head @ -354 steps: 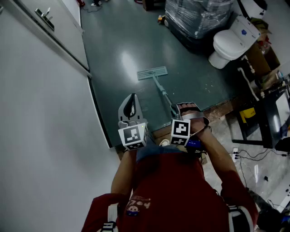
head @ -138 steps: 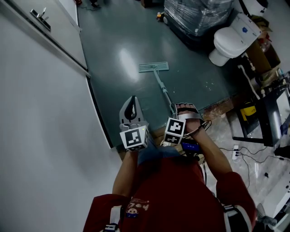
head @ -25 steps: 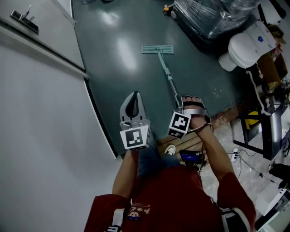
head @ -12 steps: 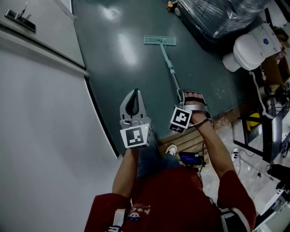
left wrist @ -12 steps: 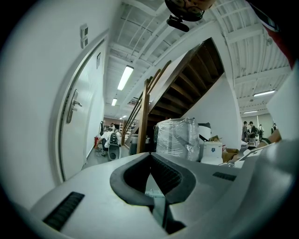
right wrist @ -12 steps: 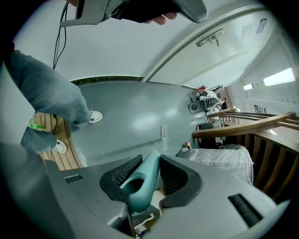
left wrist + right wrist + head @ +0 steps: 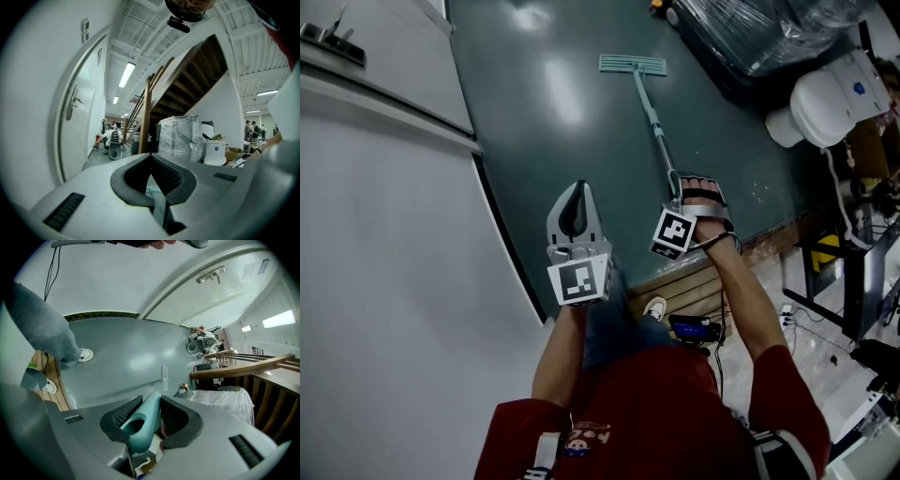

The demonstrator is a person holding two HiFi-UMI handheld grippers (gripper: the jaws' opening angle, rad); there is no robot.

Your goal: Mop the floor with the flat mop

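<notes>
At 6 o'clock, left hand-held gripper [image 7: 151, 158]: grey jaws closed tip to tip, dark pads [image 7: 171, 176] bowed around a small gap, nothing clamped. White door [image 7: 82, 126] at 9 o'clock, lever handle [image 7: 71, 101] on it. Ceiling strip light [image 7: 124, 75] lit at 11. Wooden staircase [image 7: 192, 89] climbing toward 1 o'clock. Film-wrapped pallet load [image 7: 180, 136] near centre, white toilet [image 7: 214, 152] just beside it toward 3. Bent-over person [image 7: 112, 137] far down the corridor, around 9. Two standing people [image 7: 251, 129] far off at 3.
</notes>
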